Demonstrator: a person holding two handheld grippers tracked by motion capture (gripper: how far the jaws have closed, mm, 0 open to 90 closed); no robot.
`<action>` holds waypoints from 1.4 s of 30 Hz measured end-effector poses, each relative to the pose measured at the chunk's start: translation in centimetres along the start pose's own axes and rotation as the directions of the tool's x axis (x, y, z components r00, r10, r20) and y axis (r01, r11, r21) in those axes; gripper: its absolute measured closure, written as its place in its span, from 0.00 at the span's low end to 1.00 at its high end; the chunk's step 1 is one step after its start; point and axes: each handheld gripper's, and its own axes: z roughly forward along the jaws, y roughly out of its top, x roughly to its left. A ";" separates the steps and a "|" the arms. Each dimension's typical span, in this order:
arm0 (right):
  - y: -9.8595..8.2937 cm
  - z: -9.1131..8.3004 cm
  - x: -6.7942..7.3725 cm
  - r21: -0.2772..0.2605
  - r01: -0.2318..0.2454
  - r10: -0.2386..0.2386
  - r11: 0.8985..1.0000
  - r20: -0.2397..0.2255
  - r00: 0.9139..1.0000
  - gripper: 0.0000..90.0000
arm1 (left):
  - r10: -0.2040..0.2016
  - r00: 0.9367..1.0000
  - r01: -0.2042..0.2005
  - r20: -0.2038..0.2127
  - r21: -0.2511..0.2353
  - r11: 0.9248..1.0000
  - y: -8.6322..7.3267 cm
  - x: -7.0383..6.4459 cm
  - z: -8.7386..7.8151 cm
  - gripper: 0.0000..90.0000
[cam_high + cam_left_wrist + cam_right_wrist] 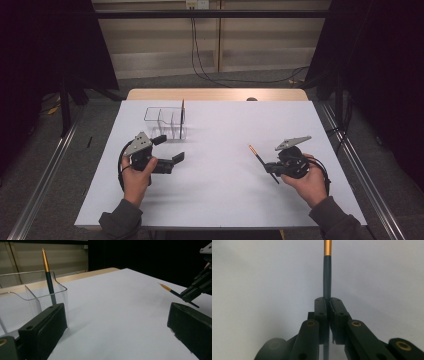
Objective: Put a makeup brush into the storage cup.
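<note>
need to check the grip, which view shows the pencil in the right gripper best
The right gripper view: the pencil runs straight up between the shut jaws of the right gripper. The high view shows it small and slanted; the left gripper view shows it far off, at the edge.

Pencil (pixel 327 277): we see a matt dark barrel with a shiny gold metallic end.
Organiser (pixel 32 297): we see clear, glossy plastic.
Table cover (pixel 225 165): we see smooth matt white.
Right gripper (pixel 328 301): we see matt black plastic with brass-coloured rivets.

Two dark gold-tipped pens, one (pixel 48 277) and another (pixel 327 272), one clear divided holder (pixel 165 121), one white table (pixel 220 175).
</note>
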 end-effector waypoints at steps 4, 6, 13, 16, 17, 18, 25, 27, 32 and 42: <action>0.2 0.0 0.1 -0.034 0.001 -0.002 0.999 -0.007 1.000 0.95 | -0.021 1.000 0.021 0.018 -0.009 1.000 -0.1 0.0 0.2 0.02; 0.2 -0.1 0.2 -0.056 -0.001 0.000 0.998 -0.004 1.000 0.95 | -0.014 1.000 0.014 0.016 -0.002 1.000 -0.1 0.0 0.2 0.02; 0.4 -0.5 0.6 -0.158 -0.001 0.002 0.988 0.007 1.000 0.95 | -0.008 1.000 0.008 0.001 -0.002 1.000 0.0 -0.1 0.3 0.02; 0.5 -0.7 0.6 -0.192 -0.002 0.003 0.981 0.003 1.000 0.95 | -0.010 1.000 0.010 0.003 -0.001 1.000 0.0 -0.1 0.4 0.02; 0.5 -0.7 0.7 -0.201 -0.003 0.004 0.980 0.005 1.000 0.95 | -0.007 1.000 0.007 0.002 0.001 1.000 0.0 -0.1 0.3 0.02; 0.6 -0.8 0.6 -0.211 -0.003 0.004 0.978 0.002 1.000 0.95 | -0.010 1.000 0.010 0.001 0.000 1.000 0.0 -0.1 0.4 0.02; 0.5 -0.7 0.9 -0.297 -0.001 -0.001 0.955 -0.007 1.000 0.95 | -0.016 1.000 0.016 -0.005 0.000 1.000 -0.1 -0.2 0.4 0.02; 0.4 -0.7 1.1 -0.330 0.005 -0.007 0.944 -0.005 1.000 0.95 | -0.023 1.000 0.023 0.002 -0.001 1.000 -0.1 -0.1 0.4 0.02; 0.6 -0.9 1.4 -0.385 0.017 -0.019 0.923 -0.003 1.000 0.95 | -0.021 0.999 0.021 0.025 -0.001 1.000 -0.1 -0.2 0.7 0.02; 0.4 -1.3 1.2 -0.476 0.000 -0.004 0.880 -0.008 1.000 0.95 | -0.031 0.999 0.031 0.037 0.006 1.000 -0.2 -0.4 1.2 0.02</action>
